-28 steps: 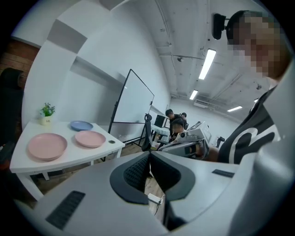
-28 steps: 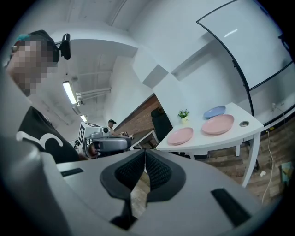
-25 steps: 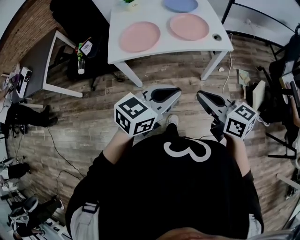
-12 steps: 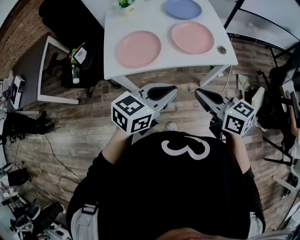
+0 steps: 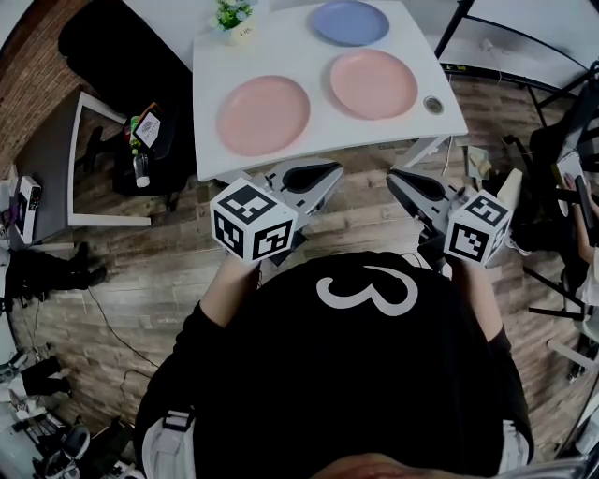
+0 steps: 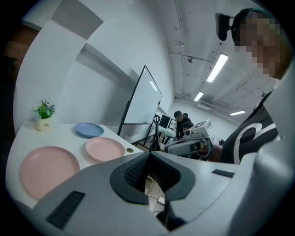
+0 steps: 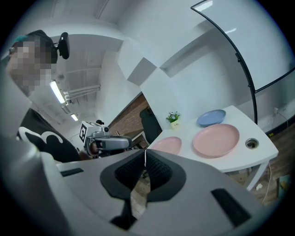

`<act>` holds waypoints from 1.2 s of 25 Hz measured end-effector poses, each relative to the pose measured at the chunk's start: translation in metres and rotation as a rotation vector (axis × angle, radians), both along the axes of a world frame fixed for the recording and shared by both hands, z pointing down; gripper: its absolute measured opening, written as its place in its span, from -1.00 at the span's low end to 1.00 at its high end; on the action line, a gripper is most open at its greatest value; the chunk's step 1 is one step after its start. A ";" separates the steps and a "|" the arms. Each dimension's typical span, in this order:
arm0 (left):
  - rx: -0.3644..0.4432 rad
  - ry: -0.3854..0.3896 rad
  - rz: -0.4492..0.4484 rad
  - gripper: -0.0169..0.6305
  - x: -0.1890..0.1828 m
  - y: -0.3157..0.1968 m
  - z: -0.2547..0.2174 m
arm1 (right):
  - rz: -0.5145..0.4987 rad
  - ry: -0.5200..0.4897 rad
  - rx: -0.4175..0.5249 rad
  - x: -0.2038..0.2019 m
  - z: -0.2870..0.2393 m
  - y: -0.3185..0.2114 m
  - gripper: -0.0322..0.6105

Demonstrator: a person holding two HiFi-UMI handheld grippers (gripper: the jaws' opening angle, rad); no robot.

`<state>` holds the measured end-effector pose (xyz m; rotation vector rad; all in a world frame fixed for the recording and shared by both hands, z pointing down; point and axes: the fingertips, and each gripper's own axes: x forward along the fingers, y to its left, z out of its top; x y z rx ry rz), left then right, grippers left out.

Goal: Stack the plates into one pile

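1. The table (image 5: 318,145) lies nearer the person than a second ago; both grippers have advanced to just short of its front edge.
2. Left gripper (image 5: 323,176) and right gripper (image 5: 404,185): jaws pressed together, nothing between them.
3. Left pink plate (image 5: 263,115), right pink plate (image 5: 372,83) and blue plate (image 5: 349,21) lie apart on the tabletop, unstacked; stacking has probably not begun.

The person wears a black short-sleeved top (image 5: 356,384) with a large white curling figure (image 5: 367,292), shaped like a 3, across the chest. The left gripper (image 5: 323,174) and the right gripper (image 5: 404,183) are pale grey, wedge-shaped shells lined inside with black ribbed pads (image 6: 134,173). The left cube (image 5: 251,223) and the right cube (image 5: 477,230) are white, printed with bold black square markers.
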<state>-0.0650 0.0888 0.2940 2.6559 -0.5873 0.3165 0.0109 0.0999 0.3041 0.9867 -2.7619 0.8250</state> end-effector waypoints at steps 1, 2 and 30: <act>-0.003 0.002 -0.006 -0.90 0.000 -0.004 0.000 | 0.003 -0.002 0.000 0.002 0.000 -0.002 -0.82; -0.004 0.002 -0.015 -0.90 0.000 -0.007 0.000 | 0.007 -0.005 0.001 0.005 0.000 -0.003 -0.82; -0.089 -0.039 -0.182 -0.90 0.073 -0.184 0.025 | -0.069 -0.058 -0.052 0.099 0.020 -0.197 -0.82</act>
